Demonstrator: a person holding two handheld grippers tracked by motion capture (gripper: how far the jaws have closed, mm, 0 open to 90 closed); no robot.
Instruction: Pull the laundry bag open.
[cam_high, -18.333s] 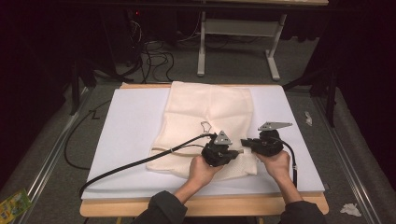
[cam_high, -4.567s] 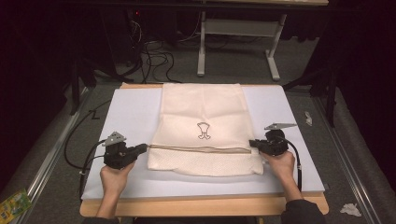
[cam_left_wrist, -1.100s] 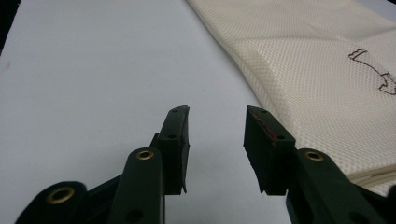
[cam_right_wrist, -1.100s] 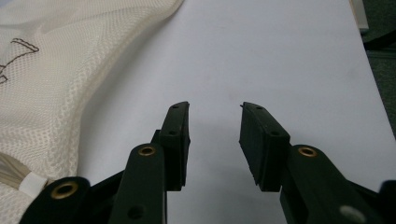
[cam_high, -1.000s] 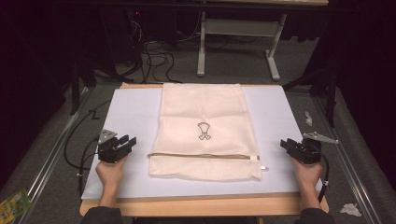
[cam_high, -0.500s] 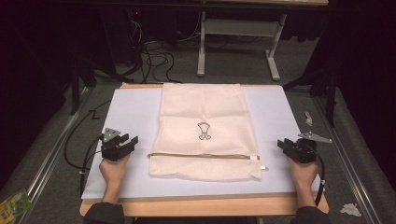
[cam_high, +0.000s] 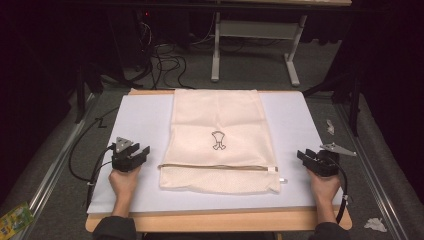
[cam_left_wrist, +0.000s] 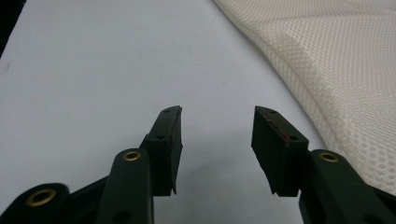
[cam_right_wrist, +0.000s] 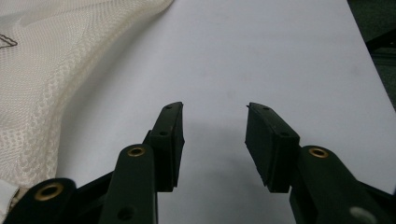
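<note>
1. Left gripper with jaws apart and nothing between them, having just been opening; bare white mat between the pads in the left gripper view.
2. Right gripper likewise spread and empty, jaws having just been opening; white mat between its pads in the right gripper view.
3. Cream mesh bag lying flat in the middle of the mat, long side running away from the person, between the two grippers and touched by neither.
4. Small dark emblem printed near the bag's middle; zipper line running across the near part, with its white pull end at the right (mesh weave plain in both gripper views).
5. Bag's edge just beside the left gripper, at the right of that gripper's view; farther from the right gripper, at the left of its view.
6. Hands resting on the mat's near corners, left hand and right hand, cables trailing off each gripper.
7. Wooden table under the mat; grey floor, cables and a white desk frame beyond.
</note>
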